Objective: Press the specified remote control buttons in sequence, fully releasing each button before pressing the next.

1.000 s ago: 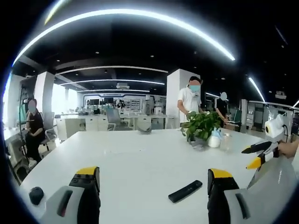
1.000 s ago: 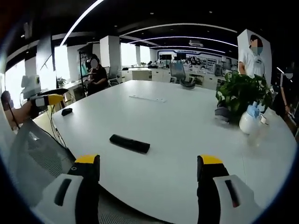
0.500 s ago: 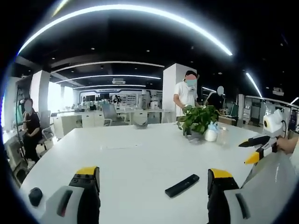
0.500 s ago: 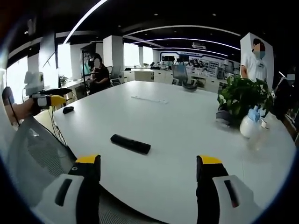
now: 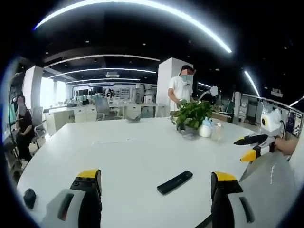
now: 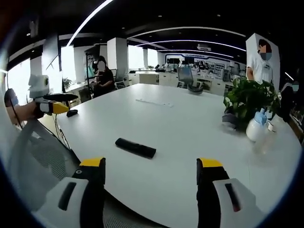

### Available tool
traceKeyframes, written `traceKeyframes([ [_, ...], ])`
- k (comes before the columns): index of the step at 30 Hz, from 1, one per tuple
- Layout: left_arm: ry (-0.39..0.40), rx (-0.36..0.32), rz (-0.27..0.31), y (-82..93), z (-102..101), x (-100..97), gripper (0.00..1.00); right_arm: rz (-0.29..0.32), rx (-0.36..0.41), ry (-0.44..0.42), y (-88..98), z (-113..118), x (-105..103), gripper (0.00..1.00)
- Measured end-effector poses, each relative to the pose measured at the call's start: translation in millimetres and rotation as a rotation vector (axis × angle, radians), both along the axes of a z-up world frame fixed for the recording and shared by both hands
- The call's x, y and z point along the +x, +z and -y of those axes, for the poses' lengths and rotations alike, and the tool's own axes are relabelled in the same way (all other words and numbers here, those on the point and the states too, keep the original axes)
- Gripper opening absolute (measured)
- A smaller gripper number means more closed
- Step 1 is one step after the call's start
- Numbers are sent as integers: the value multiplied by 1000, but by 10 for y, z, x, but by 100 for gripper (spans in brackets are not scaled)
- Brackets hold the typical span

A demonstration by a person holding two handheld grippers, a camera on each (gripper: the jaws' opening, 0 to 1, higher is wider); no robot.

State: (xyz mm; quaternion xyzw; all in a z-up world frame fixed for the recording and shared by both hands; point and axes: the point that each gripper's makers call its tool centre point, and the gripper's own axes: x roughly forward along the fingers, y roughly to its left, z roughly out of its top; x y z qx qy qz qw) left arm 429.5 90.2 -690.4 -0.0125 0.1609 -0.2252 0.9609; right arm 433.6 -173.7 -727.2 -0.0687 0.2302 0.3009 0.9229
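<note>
Both sets of fingers spread wide, holding nothing: left gripper (image 5: pixel 156 183), right gripper (image 6: pixel 151 171). One black remote (image 5: pixel 175 182) flat on white surface (image 5: pixel 128 156), beyond left fingers; one potted plant (image 5: pixel 190 115), one spray bottle (image 6: pixel 255 127) farther. Remote unmoved since earlier; cameras shifted slightly.

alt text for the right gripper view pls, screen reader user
A black remote control lies flat on a large white table, ahead of the right gripper, whose yellow-tipped jaws stand wide apart and hold nothing. A potted plant and a white spray bottle stand at the table's far right; the left gripper reaches in from the left.
</note>
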Motion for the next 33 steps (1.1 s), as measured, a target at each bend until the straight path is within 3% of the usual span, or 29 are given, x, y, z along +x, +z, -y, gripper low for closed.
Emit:
traceKeyframes([
  [2, -3, 15, -38, -73, 2, 10, 100, 3, -10, -1, -3, 1, -1, 80],
  [3, -26, 37, -85, -158, 20, -6, 100, 8, -20, -4, -2, 12, 5, 79],
  [4, -51, 73, -126, -248, 25, -5, 100, 10, -22, -5, -2, 16, 7, 78],
  [7, -117, 176, -173, -383, 35, 27, 100, 15, -37, -19, -9, 54, 24, 76],
  [11, -223, 176, -217, -428, 184, 168, 100, 11, -39, -24, -14, 68, 27, 74],
  [15, -350, 243, -337, -631, 289, 216, 100, 3, -67, -31, -54, 94, 33, 72],
  [19, -447, 358, -343, -764, 384, 311, 100, 8, -90, -37, -67, 122, 40, 71],
  [23, -525, 417, -383, -861, 464, 363, 100, 15, -107, -49, -71, 157, 54, 71],
  [25, -548, 449, -372, -860, 506, 435, 100, 21, -116, -59, -66, 182, 60, 69],
  [33, -591, 486, -347, -863, 626, 585, 100, 15, -140, -58, -96, 189, 49, 68],
])
